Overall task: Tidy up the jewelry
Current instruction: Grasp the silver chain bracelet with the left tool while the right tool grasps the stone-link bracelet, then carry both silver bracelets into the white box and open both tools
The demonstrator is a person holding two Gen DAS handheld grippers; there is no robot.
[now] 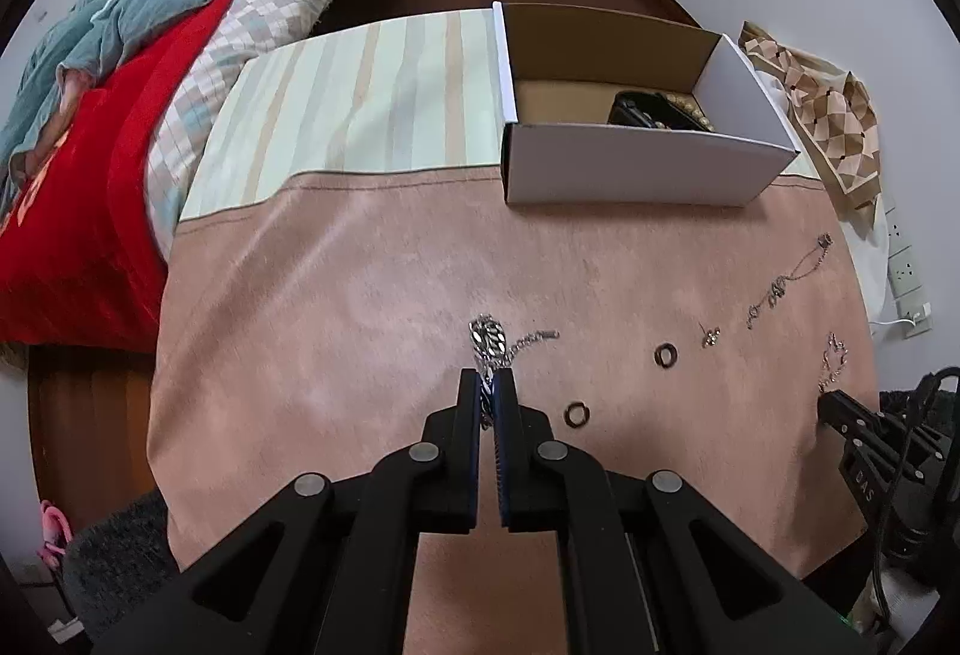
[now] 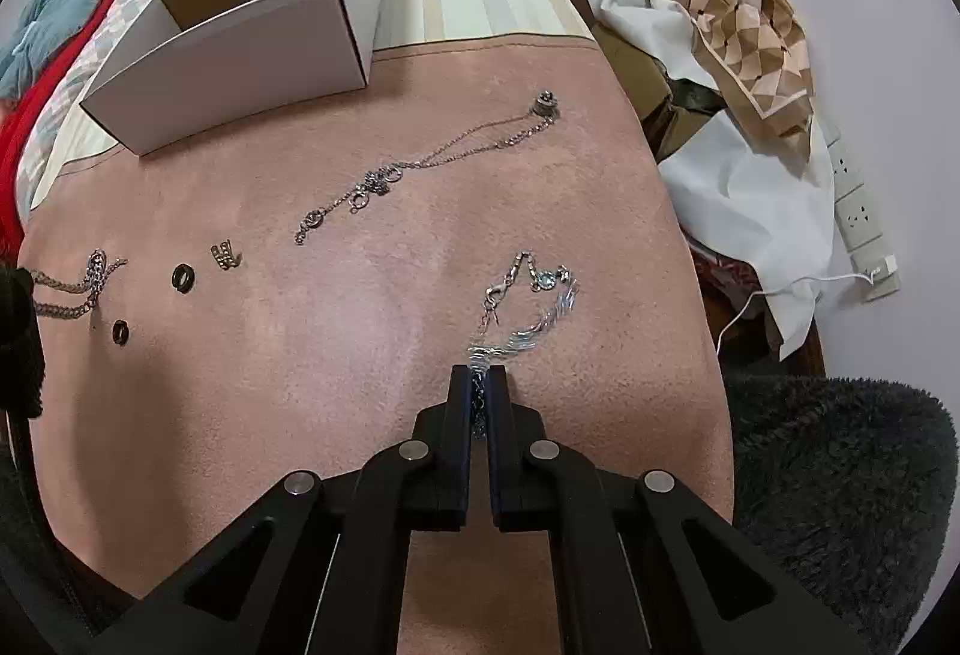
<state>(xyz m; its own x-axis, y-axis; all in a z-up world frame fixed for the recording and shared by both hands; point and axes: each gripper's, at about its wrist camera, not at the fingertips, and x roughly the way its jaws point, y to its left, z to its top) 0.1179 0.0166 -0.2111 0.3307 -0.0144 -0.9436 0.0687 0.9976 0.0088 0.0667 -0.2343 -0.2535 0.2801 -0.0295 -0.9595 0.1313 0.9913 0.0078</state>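
Observation:
My left gripper is shut on a chunky silver chain that trails onto the pink cloth. My right gripper is shut on a silver bracelet with a blue stone, which also shows in the left wrist view. A long thin chain lies mid-cloth. Two dark rings and a small ear cuff lie between the grippers. The white cardboard box stands at the back and holds dark and gold jewelry.
The pink cloth covers the table; a striped cloth lies behind it. A bed with a red and teal quilt is to the left. A patterned scarf, white fabric and a power strip are to the right. A dark fuzzy cushion sits at the near right.

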